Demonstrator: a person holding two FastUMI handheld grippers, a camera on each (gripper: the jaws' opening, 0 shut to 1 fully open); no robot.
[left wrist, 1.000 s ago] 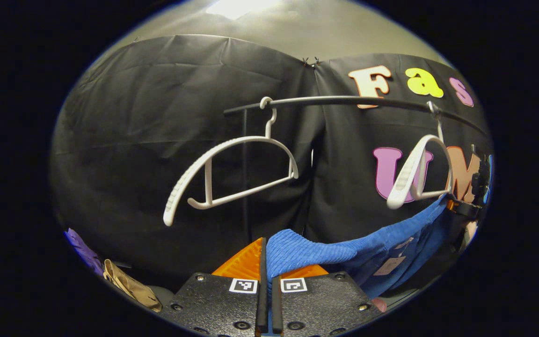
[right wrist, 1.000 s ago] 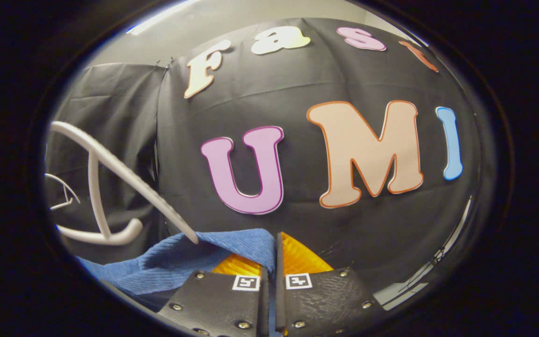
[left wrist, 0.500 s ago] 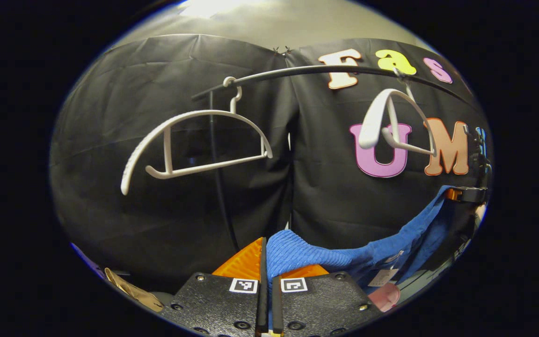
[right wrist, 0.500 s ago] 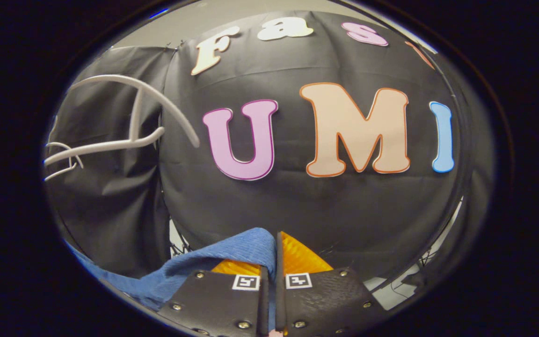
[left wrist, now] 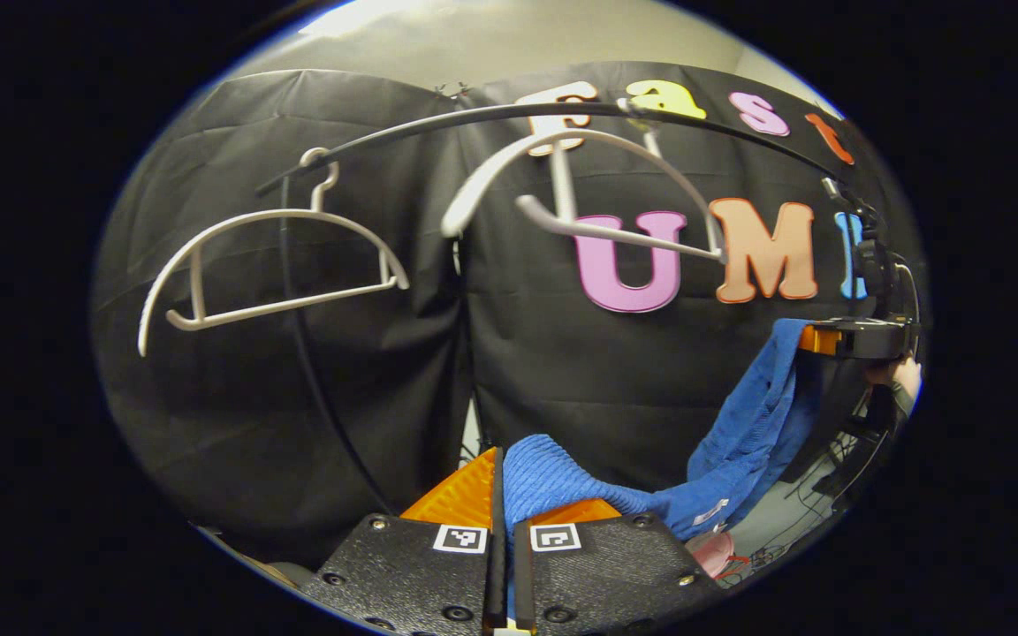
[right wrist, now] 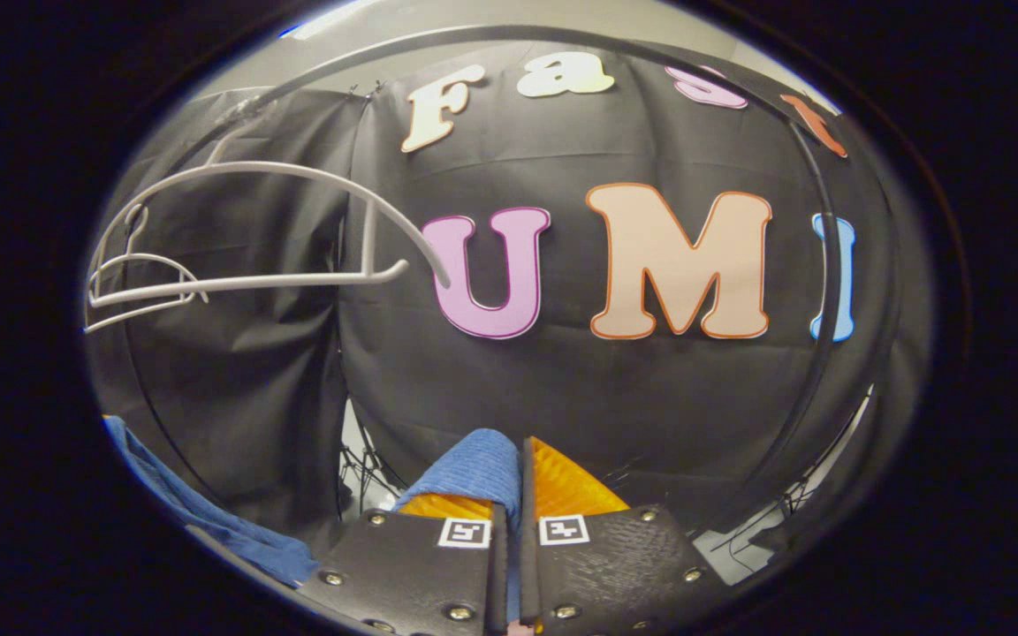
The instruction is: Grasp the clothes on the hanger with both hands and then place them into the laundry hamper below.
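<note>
With the blue garment (left wrist: 721, 459) slung below the rail (left wrist: 438, 124) and clear of the hanger (left wrist: 580, 190), both the left gripper (left wrist: 502, 481) and right gripper (right wrist: 516, 473) clamped on it, lower both ends together, level, toward the hamper.

Black cloth wall (left wrist: 315, 371), pale ceiling (left wrist: 491, 35) w/ light overhead.

Left gripper (left wrist: 502, 503) and right gripper (right wrist: 509, 495) fingers closed, level.
</note>
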